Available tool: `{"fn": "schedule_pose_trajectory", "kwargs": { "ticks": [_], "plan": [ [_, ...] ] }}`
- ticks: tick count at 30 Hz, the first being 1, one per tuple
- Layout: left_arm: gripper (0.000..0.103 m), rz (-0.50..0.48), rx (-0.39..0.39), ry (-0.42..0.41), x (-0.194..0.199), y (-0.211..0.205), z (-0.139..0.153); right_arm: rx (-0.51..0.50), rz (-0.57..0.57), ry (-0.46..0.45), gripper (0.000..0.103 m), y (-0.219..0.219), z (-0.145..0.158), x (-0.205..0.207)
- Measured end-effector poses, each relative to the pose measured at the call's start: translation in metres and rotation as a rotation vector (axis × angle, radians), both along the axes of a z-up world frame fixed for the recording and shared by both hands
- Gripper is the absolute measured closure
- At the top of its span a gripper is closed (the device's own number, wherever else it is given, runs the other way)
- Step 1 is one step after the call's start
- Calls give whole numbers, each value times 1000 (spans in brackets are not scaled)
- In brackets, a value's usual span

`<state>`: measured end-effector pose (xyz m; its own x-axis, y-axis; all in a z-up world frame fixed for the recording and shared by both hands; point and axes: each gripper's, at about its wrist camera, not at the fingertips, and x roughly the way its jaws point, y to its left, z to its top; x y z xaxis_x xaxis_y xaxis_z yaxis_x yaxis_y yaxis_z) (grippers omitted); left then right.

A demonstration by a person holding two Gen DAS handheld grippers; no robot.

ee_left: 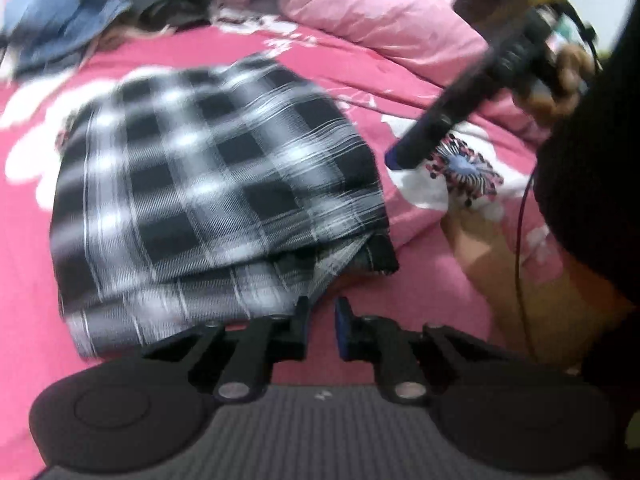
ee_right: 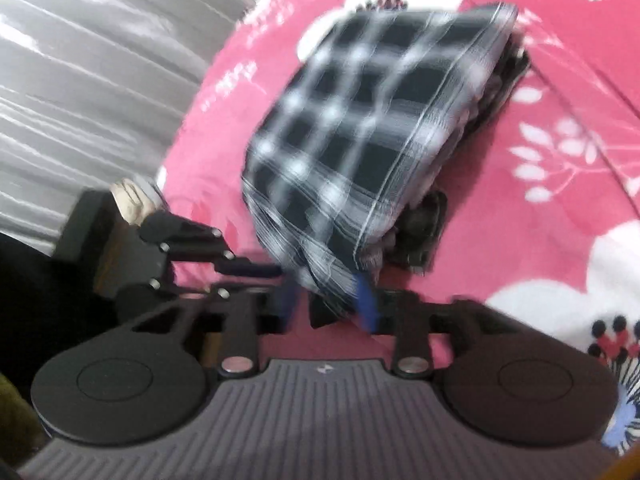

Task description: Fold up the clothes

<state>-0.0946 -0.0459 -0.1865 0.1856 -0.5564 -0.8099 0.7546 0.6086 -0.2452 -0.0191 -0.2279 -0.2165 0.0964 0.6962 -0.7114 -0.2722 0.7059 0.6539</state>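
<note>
Plaid shirt (ee_right: 360,152) btwn right gripper (ee_right: 328,304) fingers

Folded shirt (ee_left: 216,184): lies on the bedspread (ee_left: 360,64) — layered edges face the left gripper.
Left gripper (ee_left: 322,326): at the shirt's near corner, fingers just beside the cloth.
Right gripper (ee_right: 326,304): at the shirt's near corner in its own view — cloth hangs between its fingers.
Duvet (ee_left: 380,12): bunched behind the shirt, to the right.
Clothes pile (ee_left: 80,12): behind the shirt, to the left.
Curtain (ee_right: 88,80): left of the bed in the right wrist view.
</note>
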Motion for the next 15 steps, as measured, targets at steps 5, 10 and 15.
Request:
{"fn": "schedule_pose_trajectory", "kwargs": {
  "ticks": [5,10,15],
  "plan": [
    [85,122,-49,47,10,21,6,35,-110,128,47,0,-34,10],
    [81,360,-156,177,33,59,7,125,-92,136,95,7,-34,5],
    [78,493,-264,378,51,85,-15,328,-127,82,97,-12,-17,4]
  ]
}}
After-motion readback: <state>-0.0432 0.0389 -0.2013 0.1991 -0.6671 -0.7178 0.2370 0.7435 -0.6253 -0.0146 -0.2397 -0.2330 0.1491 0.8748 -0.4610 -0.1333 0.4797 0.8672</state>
